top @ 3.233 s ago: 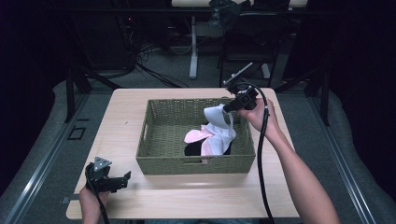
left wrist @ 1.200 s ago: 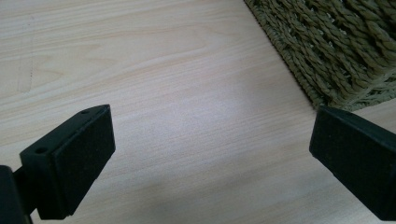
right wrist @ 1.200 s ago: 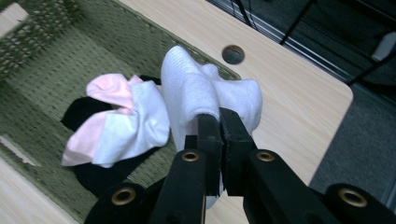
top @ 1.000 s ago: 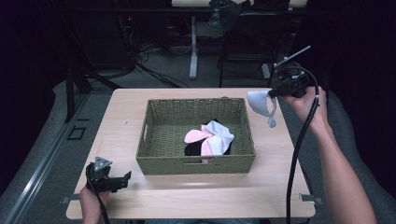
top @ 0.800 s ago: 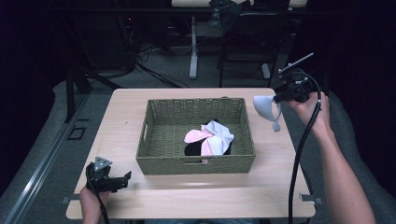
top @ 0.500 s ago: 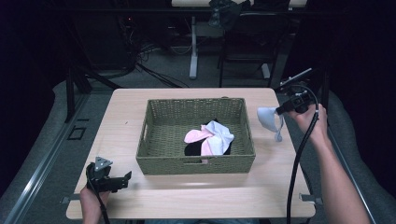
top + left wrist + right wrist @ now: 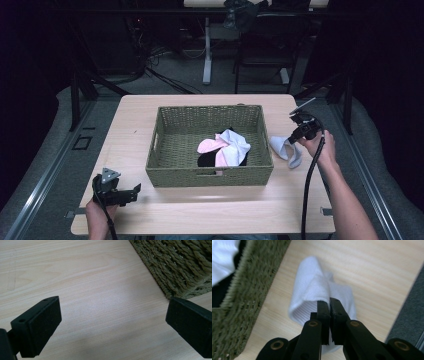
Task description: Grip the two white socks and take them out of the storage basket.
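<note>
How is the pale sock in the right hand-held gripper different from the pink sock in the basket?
The pale sock is a whitish grey-blue; the pink sock is light pink. The pale sock is outside the basket, at the table to its right; the pink sock lies inside, on a pile of other socks. The pale sock is pinched by the shut right hand-held gripper; nothing grips the pink sock. Both are soft, crumpled fabric.

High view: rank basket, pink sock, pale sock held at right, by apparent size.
1. basket, by far the largest.
2. pale sock in the right gripper.
3. pink sock, partly covered, so close to the pale one; ranking unsure.
</note>
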### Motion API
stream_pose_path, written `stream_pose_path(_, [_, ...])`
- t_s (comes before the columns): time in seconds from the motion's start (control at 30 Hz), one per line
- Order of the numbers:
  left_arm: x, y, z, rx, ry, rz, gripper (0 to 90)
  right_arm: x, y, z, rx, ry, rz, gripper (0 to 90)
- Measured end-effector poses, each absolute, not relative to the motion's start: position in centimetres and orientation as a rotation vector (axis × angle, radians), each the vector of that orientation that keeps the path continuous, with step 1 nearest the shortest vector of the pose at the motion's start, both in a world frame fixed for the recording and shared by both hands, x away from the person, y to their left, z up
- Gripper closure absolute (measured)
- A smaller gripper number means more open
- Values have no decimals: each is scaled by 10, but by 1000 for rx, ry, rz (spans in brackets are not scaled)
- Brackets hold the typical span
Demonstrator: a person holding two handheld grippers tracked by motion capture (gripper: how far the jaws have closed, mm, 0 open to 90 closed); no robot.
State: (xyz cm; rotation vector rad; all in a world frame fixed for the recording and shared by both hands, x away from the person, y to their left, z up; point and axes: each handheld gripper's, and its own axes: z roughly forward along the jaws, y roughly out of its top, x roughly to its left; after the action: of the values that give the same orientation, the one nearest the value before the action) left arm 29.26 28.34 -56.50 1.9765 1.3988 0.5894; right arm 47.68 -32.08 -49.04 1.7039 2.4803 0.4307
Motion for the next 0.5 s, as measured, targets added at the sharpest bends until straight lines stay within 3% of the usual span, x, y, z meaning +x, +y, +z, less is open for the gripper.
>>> stream_pose_path(0.23, [293,284,-565,1977,1399,585,3,478,-321,-501,1723,2499,424,817])
stream_pose_path(0.5, [293,283,-565,1979,1396,588,3,469,-324,-470,1699,2470,481,535])
